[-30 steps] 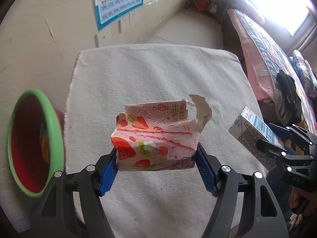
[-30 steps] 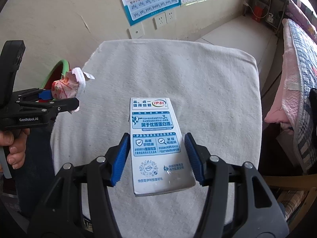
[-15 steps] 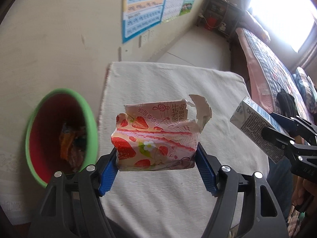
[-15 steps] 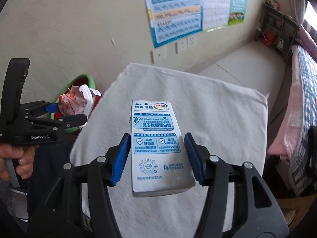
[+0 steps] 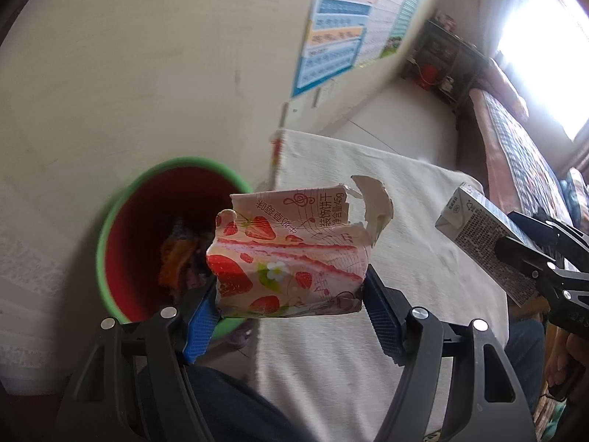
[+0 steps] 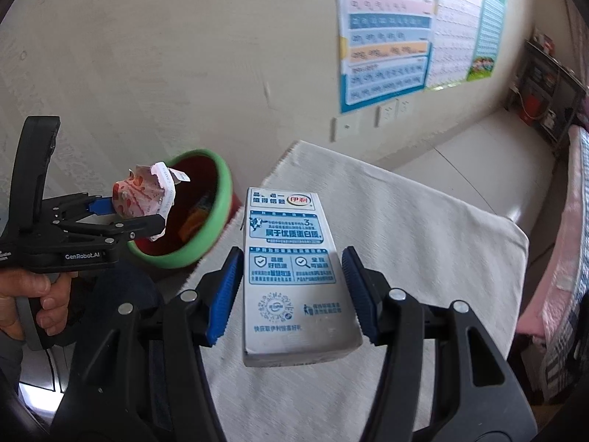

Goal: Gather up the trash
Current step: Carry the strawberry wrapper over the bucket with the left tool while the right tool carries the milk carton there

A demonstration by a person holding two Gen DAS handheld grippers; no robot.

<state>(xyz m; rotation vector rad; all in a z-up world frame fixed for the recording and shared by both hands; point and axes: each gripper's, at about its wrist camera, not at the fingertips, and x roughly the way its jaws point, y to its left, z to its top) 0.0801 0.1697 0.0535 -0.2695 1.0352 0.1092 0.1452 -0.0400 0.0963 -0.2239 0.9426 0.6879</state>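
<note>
Crumpled strawberry-print wrapper (image 5: pixel 291 258) clamped in left gripper (image 5: pixel 291 307) jaws beside green-rimmed red bin (image 5: pixel 147 228), boxy milk carton (image 6: pixel 294 276) clamped in right gripper (image 6: pixel 294 291) jaws nearby, above cloth-covered worktop (image 6: pixel 423 258).

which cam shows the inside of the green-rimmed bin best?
Left wrist: the green-rimmed bin opens toward the lens, showing orange and purple trash inside, though the strawberry biscuit box covers its right edge. Right wrist sees the bin obliquely and blurred, the box overlapping it.

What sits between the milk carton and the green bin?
Only bare white cloth separates the milk carton from the bin, seen in the right wrist view.
</note>
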